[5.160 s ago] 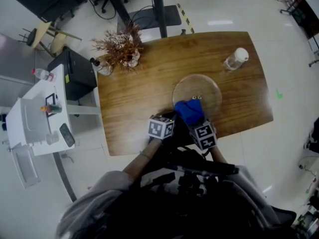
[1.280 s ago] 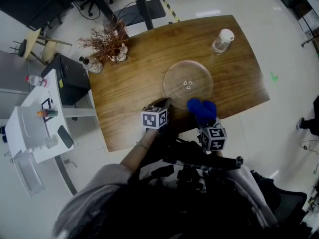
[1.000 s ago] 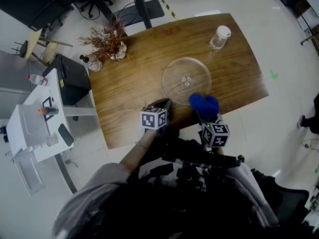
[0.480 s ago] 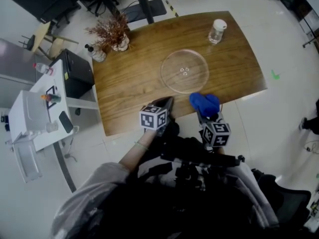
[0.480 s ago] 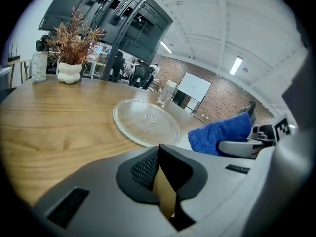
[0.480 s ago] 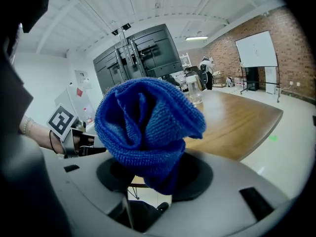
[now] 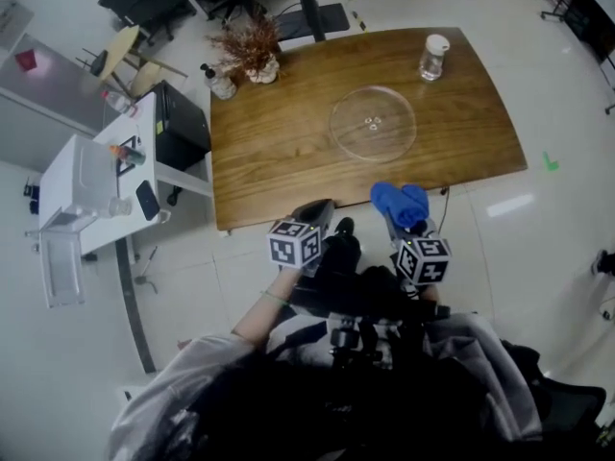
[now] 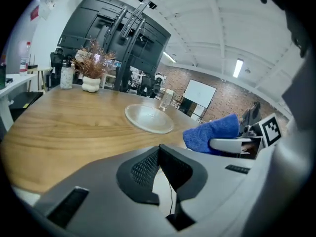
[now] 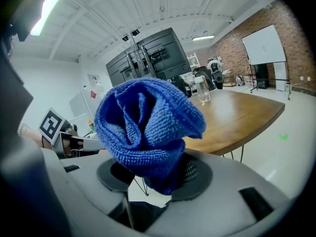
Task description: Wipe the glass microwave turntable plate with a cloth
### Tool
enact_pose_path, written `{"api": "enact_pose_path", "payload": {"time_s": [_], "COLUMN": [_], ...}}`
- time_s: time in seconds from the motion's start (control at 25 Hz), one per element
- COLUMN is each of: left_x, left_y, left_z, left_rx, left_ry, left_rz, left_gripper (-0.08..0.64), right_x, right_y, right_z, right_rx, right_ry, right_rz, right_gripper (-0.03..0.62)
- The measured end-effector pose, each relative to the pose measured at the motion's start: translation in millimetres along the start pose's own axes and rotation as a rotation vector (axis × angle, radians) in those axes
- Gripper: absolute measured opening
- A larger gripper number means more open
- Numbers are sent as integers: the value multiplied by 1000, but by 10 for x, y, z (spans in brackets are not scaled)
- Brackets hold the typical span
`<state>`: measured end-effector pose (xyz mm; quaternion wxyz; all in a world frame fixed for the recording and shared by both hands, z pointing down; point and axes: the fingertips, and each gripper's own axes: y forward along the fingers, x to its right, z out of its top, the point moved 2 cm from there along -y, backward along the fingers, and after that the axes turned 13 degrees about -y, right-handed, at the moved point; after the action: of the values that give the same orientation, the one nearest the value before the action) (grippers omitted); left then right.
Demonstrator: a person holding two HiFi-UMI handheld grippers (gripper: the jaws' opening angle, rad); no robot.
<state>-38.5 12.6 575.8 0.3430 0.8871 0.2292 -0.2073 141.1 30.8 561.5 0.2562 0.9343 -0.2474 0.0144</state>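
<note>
The clear glass turntable plate (image 7: 373, 123) lies flat on the wooden table (image 7: 279, 152), right of its middle; the left gripper view shows the plate (image 8: 148, 119) ahead. A bunched blue cloth (image 7: 401, 205) is clamped in my right gripper (image 7: 400, 217), and the cloth (image 9: 145, 127) fills the right gripper view. My left gripper (image 7: 316, 208) is shut with nothing in it, its pads (image 8: 148, 168) pressed together. Both grippers hang over the floor, in front of the table's near edge and well short of the plate.
A clear jar with a white lid (image 7: 433, 56) stands at the table's far right, a dried plant in a vase (image 7: 252, 46) and a small bottle (image 7: 219, 83) at the far left. A black cabinet (image 7: 180, 123) and white side table (image 7: 91, 176) stand left.
Five seconds ago the cloth rested on the plate's near edge. Since then both grippers have drawn back off the table towards me, and the table now sits farther away.
</note>
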Motion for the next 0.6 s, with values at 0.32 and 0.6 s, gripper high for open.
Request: {"api": "enact_pose_path", "payload": {"time_s": [0.32,0.6], "left_x": [-39,9], "left_y": [-398,-367], "left_z": [-160,-3], "left_rx": [25,58], "left_ry": [57,80], "left_rz": [38,-9], "left_gripper": [0,0], "right_x": [-336,-447], "right_y": [-61,-129], "right_z": [-55,-17], "right_rx": [27,38], "right_ry": [-39,-44], "right_rz": [71,45], "right_gripper": [186,183]}}
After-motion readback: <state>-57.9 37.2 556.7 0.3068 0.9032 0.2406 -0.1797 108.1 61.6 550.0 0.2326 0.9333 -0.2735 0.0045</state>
